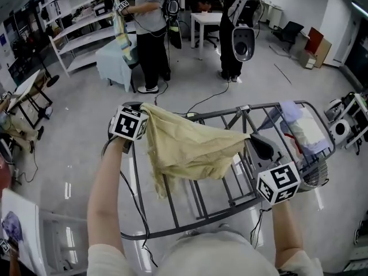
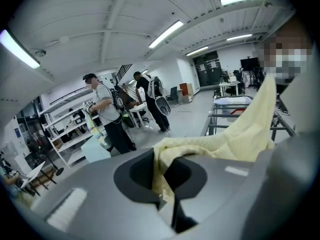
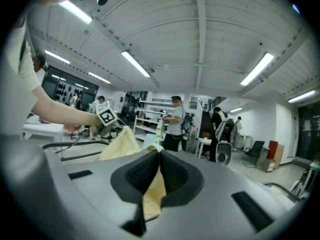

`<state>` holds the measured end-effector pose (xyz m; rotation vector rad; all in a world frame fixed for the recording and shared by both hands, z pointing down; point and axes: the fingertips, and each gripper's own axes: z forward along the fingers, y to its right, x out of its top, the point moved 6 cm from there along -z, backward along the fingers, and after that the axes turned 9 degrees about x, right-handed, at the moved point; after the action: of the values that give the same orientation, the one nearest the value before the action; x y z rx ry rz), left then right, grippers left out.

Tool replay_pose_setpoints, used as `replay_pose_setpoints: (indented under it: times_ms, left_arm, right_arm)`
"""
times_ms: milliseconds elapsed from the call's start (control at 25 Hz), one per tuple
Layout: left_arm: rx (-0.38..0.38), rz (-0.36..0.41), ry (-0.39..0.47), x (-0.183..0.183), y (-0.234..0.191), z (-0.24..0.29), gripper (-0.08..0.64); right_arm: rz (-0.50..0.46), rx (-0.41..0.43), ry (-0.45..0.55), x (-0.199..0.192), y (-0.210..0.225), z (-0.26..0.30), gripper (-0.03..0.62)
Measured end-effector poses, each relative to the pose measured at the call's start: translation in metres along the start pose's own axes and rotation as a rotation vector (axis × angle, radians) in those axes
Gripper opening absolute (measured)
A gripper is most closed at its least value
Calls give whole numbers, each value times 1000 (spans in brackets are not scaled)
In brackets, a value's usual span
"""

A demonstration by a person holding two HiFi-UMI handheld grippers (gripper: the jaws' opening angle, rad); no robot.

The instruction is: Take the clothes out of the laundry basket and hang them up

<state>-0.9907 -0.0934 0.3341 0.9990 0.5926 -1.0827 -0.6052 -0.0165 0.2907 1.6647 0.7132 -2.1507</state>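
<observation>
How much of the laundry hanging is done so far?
Done: one yellow cloth is out of the basket. In hand: the left hand-held gripper and right hand-held gripper are both shut on it, holding it spread over the drying rack. Left: draping it on a bar, then the clothes piled in the basket.

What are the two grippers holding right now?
Left gripper: closed, holding the cloth.
Right gripper: closed, holding the same cloth.
</observation>
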Motion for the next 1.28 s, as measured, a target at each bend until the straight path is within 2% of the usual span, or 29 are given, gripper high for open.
replay_pose_setpoints:
  times_ms: [160,280,320,360,400,520,600,680,760,880,1040,1200,1280]
  left_arm:
    - [10,23,-4,6,16,40,23]
    - [-20,46,-29,3,35,62,23]
    - [-36,52,-41,1,42,68,53]
    - [-52,59,-55,-2,48,73,158]
    - [-65,70,-70,-5,53,78,211]
    - [-74,125,-125,-17,63,87,262]
    - [-80,148,-190,-28,64,90,366]
    - [-100,150,-257,-39,63,87,414]
    - [-138,129,-285,-45,61,78,445]
    - [-162,88,-235,-42,56,48,445]
    - [-250,62,-157,-48,65,-1,443]
    - [-426,118,-111,-65,96,-43,442]
    - [-479,163,-101,-77,113,-54,443]
  right_arm:
    - [11,170,44,15,-47,-2,14]
    - [-13,241,69,32,-67,3,14]
    - [-26,240,61,33,-70,6,14]
    - [-34,229,45,29,-71,11,14]
    - [-31,214,24,22,-70,16,14]
    - [28,176,-57,-14,-67,39,14]
    - [52,147,-124,-41,-64,55,15]
    - [55,118,-192,-67,-62,70,20]
    - [46,100,-254,-89,-60,82,27]
    - [39,120,-340,-113,-60,92,50]
    - [38,221,-405,-120,-68,79,101]
    - [-9,353,-457,-121,-82,53,172]
    - [-44,390,-457,-116,-87,43,176]
